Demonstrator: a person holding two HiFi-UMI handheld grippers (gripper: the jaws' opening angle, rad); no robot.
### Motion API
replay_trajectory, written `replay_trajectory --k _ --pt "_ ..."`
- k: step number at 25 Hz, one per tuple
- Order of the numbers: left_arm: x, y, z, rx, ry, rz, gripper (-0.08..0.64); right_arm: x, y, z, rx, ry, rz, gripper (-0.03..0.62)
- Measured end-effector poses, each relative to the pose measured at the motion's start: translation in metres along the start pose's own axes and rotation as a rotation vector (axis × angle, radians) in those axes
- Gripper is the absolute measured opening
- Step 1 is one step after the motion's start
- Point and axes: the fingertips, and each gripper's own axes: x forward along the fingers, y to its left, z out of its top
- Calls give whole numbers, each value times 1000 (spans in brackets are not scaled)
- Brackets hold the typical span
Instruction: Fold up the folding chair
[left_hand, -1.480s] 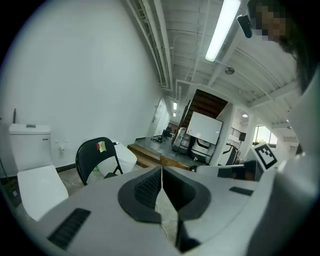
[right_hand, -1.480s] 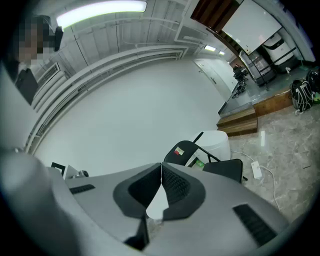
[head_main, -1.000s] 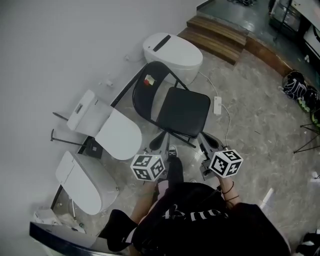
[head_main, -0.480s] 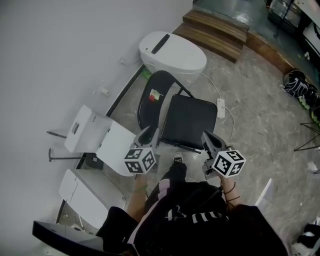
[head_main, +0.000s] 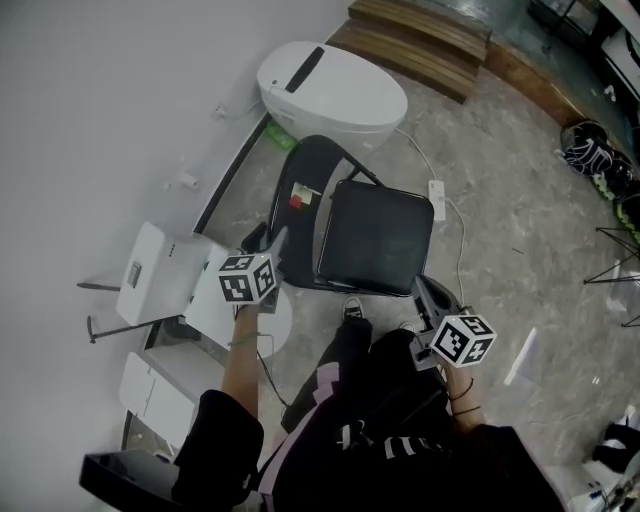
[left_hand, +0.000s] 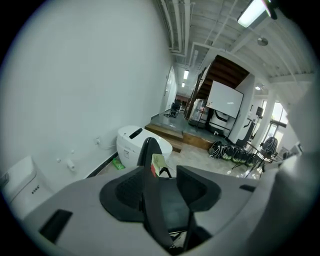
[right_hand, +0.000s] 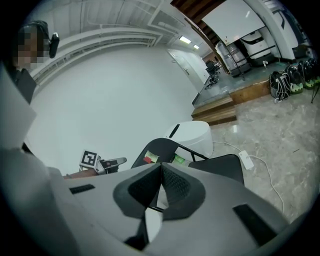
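The black folding chair stands unfolded on the stone floor, its seat (head_main: 375, 238) facing me and its backrest (head_main: 303, 185) to the left with a small label on it. My left gripper (head_main: 270, 244) is at the backrest's near left edge. Its jaws have just been opening and stand open, with the backrest's edge (left_hand: 150, 170) running between the pads and a gap showing on the right. My right gripper (head_main: 430, 293) hovers off the seat's near right corner, shut on nothing. In the right gripper view the pads (right_hand: 172, 186) meet, with the chair (right_hand: 161, 149) beyond.
A white toilet (head_main: 335, 90) stands just behind the chair against the wall. White toilet parts (head_main: 160, 272) lie along the wall at left. A power strip (head_main: 437, 200) and its cable run beside the seat. Wooden steps (head_main: 420, 35) and bags (head_main: 590, 155) are farther off.
My left gripper has swung forward and to the left, from in front of the seat to the backrest's edge, and its jaws have opened. The right gripper has shifted slightly and stays shut.
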Motion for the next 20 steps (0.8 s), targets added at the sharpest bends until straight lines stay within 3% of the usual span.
replay_trajectory --k 8,11,15,20 --pt "76 41 10 71 159 8 184 18 -30 -4 32 45 -30 15" --pt "100 51 1 47 203 21 184 28 -48 -7 27 76 -28 15" --pt "115 50 -6 -25 223 -22 184 48 -88 -17 35 133 -26 15" --pt "128 42 -13 46 283 -44 184 80 -156 -30 1 188 -9 15"
